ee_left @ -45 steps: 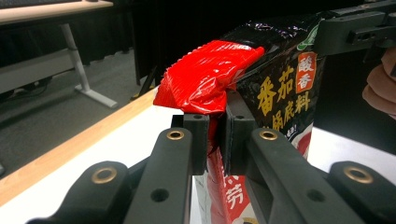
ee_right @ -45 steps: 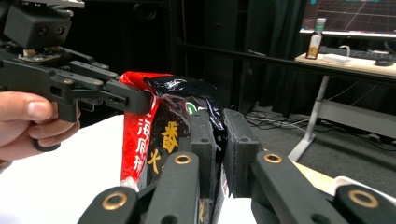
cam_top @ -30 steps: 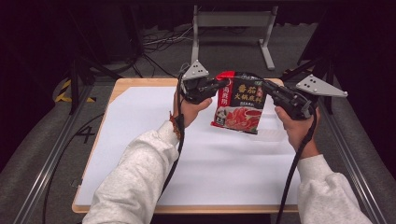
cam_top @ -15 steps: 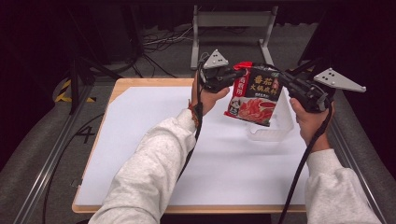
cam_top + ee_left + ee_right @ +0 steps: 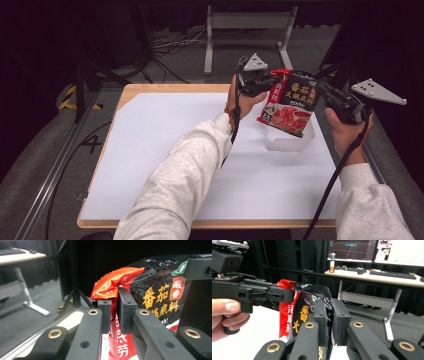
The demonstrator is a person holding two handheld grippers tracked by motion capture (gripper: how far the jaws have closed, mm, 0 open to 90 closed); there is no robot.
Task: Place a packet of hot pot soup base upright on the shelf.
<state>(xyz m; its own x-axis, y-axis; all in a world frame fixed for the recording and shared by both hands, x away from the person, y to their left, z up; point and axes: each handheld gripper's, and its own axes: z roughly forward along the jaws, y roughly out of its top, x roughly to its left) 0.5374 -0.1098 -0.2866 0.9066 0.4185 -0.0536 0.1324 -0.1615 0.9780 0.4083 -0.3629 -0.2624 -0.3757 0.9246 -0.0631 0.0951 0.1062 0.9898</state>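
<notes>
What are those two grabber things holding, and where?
Both pinch one sauce packet: the left hand-held gripper grips its red top corner, the right hand-held gripper its other top corner.

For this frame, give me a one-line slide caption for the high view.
Both tongs pinch a sauce packet's top corners above a clear tub.

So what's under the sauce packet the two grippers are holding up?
A clear plastic container sits on the white table sheet below the sauce packet. The packet covers its far rim, and its contents can't be made out.
</notes>
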